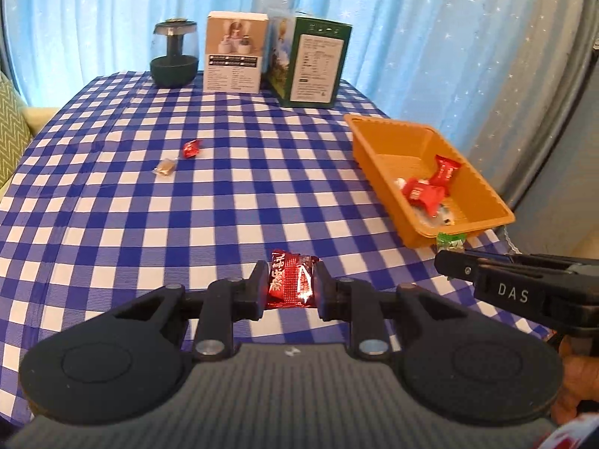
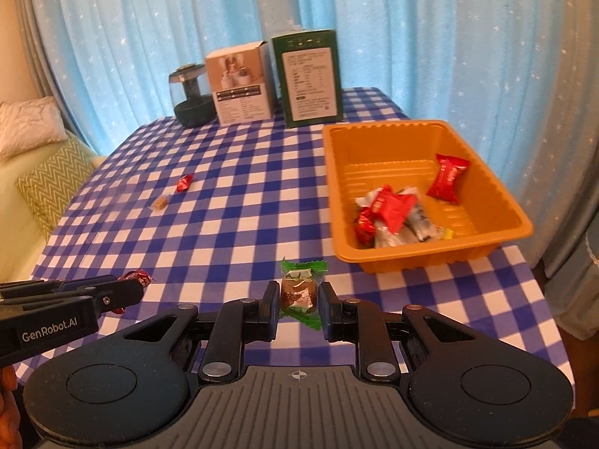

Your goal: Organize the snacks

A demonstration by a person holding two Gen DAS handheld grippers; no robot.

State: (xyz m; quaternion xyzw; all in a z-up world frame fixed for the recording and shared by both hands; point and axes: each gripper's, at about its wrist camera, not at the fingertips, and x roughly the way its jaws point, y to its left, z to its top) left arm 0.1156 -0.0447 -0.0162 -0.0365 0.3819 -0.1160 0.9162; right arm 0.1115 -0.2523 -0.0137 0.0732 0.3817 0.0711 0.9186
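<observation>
Left tool (image 1: 290, 287), left wrist view: jaws clamped on a red foil snack packet (image 1: 291, 280), which sits squarely between the two fingers at lower centre of the frame, its top edge poking just past the fingertips. The packet is clear of the checked cloth on the counter (image 1: 232, 202).

Right tool (image 2: 298, 296), right wrist view: jaws closed on a green-wrapped candy (image 2: 299, 292) with a brown centre, pinched between the pads at lower centre; green wrapper ends stick out above and below the grip. In the left wrist view the same tool enters from the right edge, with the green wrapper showing at its tip, just in front of the near wall of the orange tray (image 1: 378, 138).

The orange tray lies to the right of both tools, in the middle right of each frame. Inside it: several red packets (image 2: 389, 205) and some pale wrapped pieces, heaped toward the near corner.

Still loose on the cloth, middle left of both frames, well apart from either tool: a small red candy (image 1: 191, 148) and, just beside it, a small tan candy (image 1: 164, 167).

At the far edge of the counter, upper centre: a dark glass-domed device (image 1: 174, 58), a white box (image 1: 235, 56) and a green box (image 1: 312, 63), standing in a row before the blue curtain (image 1: 411, 18).
</observation>
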